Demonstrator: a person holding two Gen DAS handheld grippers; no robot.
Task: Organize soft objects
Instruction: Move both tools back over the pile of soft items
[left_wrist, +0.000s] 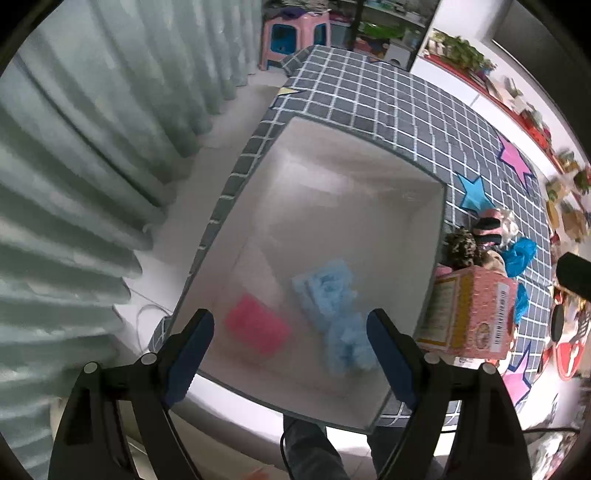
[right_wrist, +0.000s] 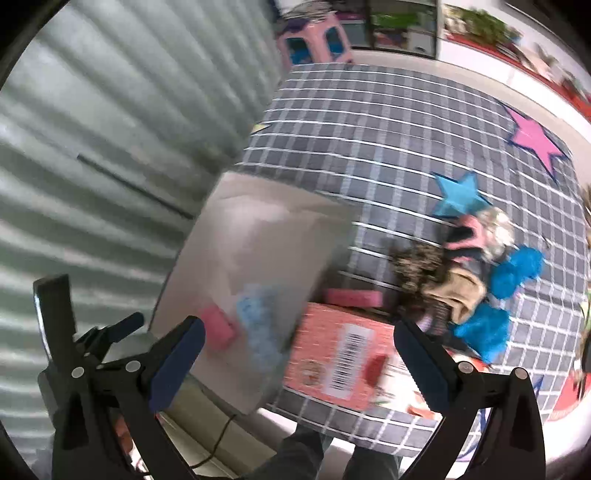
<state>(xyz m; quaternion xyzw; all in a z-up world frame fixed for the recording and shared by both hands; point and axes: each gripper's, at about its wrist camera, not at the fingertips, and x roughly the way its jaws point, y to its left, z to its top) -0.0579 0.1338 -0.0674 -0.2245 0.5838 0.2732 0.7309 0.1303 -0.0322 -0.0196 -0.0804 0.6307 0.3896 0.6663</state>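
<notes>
Now both tongs gape wide and empty: the left gripper (left_wrist: 290, 334) above the white bin (left_wrist: 437, 236), holding a pink sponge (left_wrist: 256, 328) and blue fluffy cloth (left_wrist: 338, 314); the right gripper (right_wrist: 299, 345) nearer the pink carton (right_wrist: 336, 354), soft pile (right_wrist: 465, 273) far right.

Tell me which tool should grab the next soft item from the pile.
Right tool: open, nearer the pile beyond the pink carton. Left tool hangs open over the bin.
</notes>
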